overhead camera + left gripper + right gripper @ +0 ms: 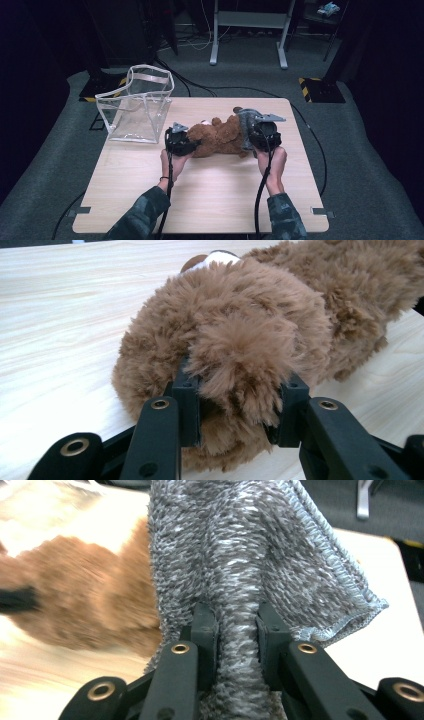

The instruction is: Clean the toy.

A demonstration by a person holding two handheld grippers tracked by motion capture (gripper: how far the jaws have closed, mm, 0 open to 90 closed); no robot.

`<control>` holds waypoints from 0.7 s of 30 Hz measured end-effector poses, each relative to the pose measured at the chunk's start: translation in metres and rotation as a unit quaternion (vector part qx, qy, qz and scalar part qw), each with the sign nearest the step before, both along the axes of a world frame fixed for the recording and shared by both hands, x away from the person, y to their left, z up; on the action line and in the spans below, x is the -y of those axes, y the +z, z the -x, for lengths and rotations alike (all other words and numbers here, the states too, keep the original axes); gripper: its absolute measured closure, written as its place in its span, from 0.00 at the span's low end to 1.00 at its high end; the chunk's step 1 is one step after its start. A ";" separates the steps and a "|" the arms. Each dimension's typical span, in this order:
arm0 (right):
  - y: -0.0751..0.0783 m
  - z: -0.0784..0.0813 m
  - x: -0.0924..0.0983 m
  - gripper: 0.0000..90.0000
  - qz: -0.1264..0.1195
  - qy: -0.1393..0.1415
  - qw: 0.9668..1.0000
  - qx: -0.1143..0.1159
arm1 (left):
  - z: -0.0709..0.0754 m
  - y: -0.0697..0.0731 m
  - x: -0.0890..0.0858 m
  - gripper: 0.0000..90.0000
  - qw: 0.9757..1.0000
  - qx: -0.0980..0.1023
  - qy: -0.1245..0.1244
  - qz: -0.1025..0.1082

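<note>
A brown plush teddy bear (220, 136) lies on its side in the middle of the wooden table (210, 200). My left gripper (191, 144) is at the bear's left end. In the left gripper view its jaws (240, 390) press into a tuft of the bear's fur (240, 330). A grey terry cloth (246, 125) hangs over the bear's right end. My right gripper (248, 140) is shut on a fold of this cloth (240, 545), pinched between both pads, with the bear's brown fur (85, 595) blurred behind it.
A clear plastic bag (137, 107) with white trim stands open at the table's far left corner. Bare tabletop stretches from the bear to the near edge. Cables trail over the carpet, and a metal stand (250, 30) is behind the table.
</note>
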State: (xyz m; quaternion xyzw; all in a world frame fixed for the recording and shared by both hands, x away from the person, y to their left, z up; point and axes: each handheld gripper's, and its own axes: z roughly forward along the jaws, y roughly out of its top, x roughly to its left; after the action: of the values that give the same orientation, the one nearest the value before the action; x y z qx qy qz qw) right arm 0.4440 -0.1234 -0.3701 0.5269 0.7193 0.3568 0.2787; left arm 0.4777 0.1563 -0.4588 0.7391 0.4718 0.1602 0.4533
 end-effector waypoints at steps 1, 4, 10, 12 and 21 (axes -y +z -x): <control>0.005 0.003 -0.002 0.83 -0.004 0.004 1.000 0.004 | 0.000 0.000 0.003 0.70 1.000 -0.001 -0.001 0.001; 0.022 0.015 -0.016 0.83 -0.010 0.036 0.999 0.028 | 0.000 0.000 0.005 0.69 1.000 -0.002 -0.007 -0.004; -0.006 -0.004 -0.070 0.83 0.027 0.083 0.996 -0.016 | 0.002 0.004 0.003 0.53 1.000 0.001 -0.002 -0.011; -0.024 -0.017 -0.072 0.83 0.033 0.068 0.997 -0.033 | 0.005 0.008 -0.001 0.50 0.999 0.019 -0.002 -0.030; -0.038 -0.028 -0.070 0.83 0.006 0.054 0.998 -0.042 | 0.001 0.019 -0.005 0.85 0.996 0.052 -0.028 -0.061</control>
State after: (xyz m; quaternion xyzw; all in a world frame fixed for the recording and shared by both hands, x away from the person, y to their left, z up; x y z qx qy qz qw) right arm 0.4719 -0.0531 -0.4084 0.4995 0.7603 0.3445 0.2319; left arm 0.4766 0.1612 -0.4395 0.7688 0.4164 0.2138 0.4356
